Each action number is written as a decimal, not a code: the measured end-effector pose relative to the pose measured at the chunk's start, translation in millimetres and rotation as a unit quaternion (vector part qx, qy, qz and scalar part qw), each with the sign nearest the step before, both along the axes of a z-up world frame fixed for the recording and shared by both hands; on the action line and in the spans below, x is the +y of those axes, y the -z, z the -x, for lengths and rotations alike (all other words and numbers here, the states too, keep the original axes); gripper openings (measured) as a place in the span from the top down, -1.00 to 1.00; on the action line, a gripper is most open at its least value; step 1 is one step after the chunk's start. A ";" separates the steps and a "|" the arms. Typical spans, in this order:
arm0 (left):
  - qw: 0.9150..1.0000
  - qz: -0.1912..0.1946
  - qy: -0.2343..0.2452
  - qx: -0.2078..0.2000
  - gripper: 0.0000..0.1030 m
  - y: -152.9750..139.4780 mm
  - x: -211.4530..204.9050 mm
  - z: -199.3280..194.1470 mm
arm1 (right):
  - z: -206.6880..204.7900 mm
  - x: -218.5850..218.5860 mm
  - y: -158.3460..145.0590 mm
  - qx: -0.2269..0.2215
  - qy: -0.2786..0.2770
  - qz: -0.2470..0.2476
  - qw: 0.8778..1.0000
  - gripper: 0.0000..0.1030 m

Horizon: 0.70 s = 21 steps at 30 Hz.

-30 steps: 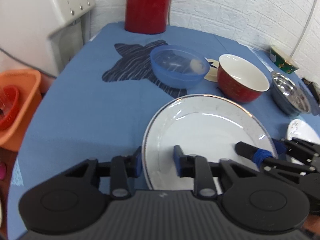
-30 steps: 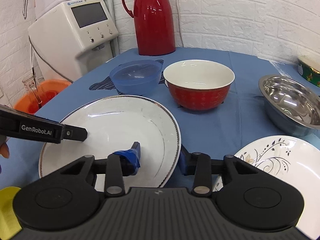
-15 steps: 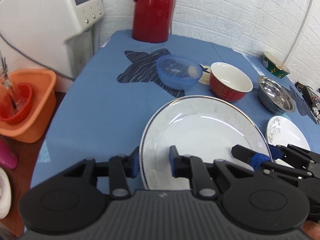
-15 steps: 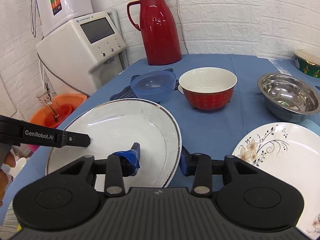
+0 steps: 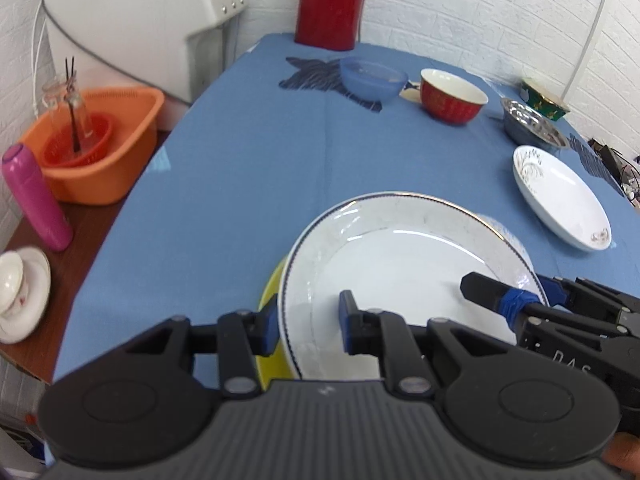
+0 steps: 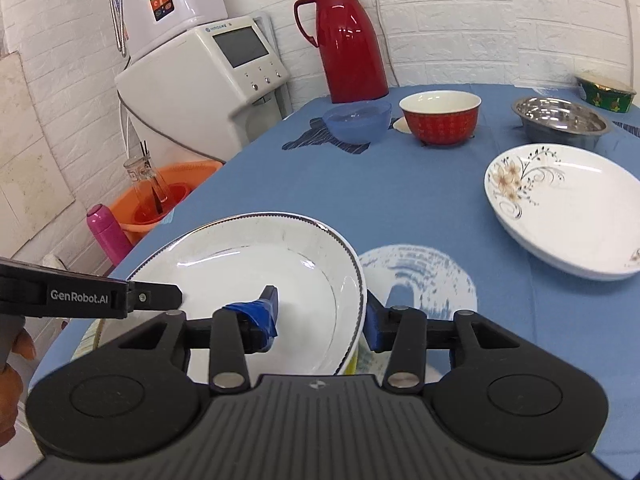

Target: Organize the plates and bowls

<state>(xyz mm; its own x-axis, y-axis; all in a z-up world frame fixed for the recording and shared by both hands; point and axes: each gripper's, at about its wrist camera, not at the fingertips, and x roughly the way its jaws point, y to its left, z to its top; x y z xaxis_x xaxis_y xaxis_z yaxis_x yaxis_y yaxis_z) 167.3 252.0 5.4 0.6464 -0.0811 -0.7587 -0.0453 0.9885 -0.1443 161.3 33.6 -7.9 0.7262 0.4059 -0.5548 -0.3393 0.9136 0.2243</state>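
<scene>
Blue tablecloth [image 5: 248, 184] carries bowls beyond; left gripper [image 5: 308, 316] and right gripper [image 6: 322, 314] clamp white plate [image 5: 400, 268] above yellow plate [image 5: 272, 344].

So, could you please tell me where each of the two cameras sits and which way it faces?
Left wrist: sits on the left tool, looking forward over the white plate gripped at its left rim, towards the red thermos; its own fingers and the right tool show.
Right wrist: sits on the right tool, gripping the plate's right rim, facing the same wall; the left tool and part of a hand show.
Shared: plate, red bowl, floral plate, thermos.
</scene>
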 end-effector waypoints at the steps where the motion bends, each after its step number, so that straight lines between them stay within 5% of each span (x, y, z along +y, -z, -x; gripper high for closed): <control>1: 1.000 0.005 -0.001 0.003 0.73 3.8 1.8 3.0 | 3.9 2.0 1.6 -0.003 0.001 0.004 1.000 0.43; 9: 1.000 0.002 0.009 -0.019 0.70 13.8 7.3 14.1 | 10.8 7.4 14.3 -0.016 -0.019 0.021 0.999 0.42; 10: 1.000 0.001 0.013 -0.023 0.55 13.3 7.4 15.2 | 10.0 6.5 14.4 -0.017 -0.021 0.020 0.999 0.42; 11: 0.999 0.008 0.017 -0.029 0.05 11.4 8.6 17.0 | 10.3 5.2 15.4 -0.016 -0.024 0.017 0.999 0.42; 13: 0.998 0.022 0.024 -0.053 -0.50 4.6 10.5 23.4 | 6.3 0.2 16.0 -0.002 -0.021 0.003 1.000 0.43; 17: 0.996 -0.021 0.015 -0.081 -0.53 -10.9 6.8 30.8 | 5.5 -18.6 10.9 0.007 0.007 -0.044 0.999 0.42; 21: 0.995 -0.012 0.014 -0.094 -0.78 -24.7 3.1 21.9 | 6.1 -44.0 -2.0 0.008 0.023 -0.061 0.998 0.40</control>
<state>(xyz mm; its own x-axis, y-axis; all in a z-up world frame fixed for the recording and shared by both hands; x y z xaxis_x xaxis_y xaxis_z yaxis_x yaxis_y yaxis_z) 145.4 255.1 30.1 0.7750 -0.0849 -0.6262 0.0083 0.9922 -0.1243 155.2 -10.4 -5.9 0.7365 0.4380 -0.5156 -0.2934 0.8935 0.3400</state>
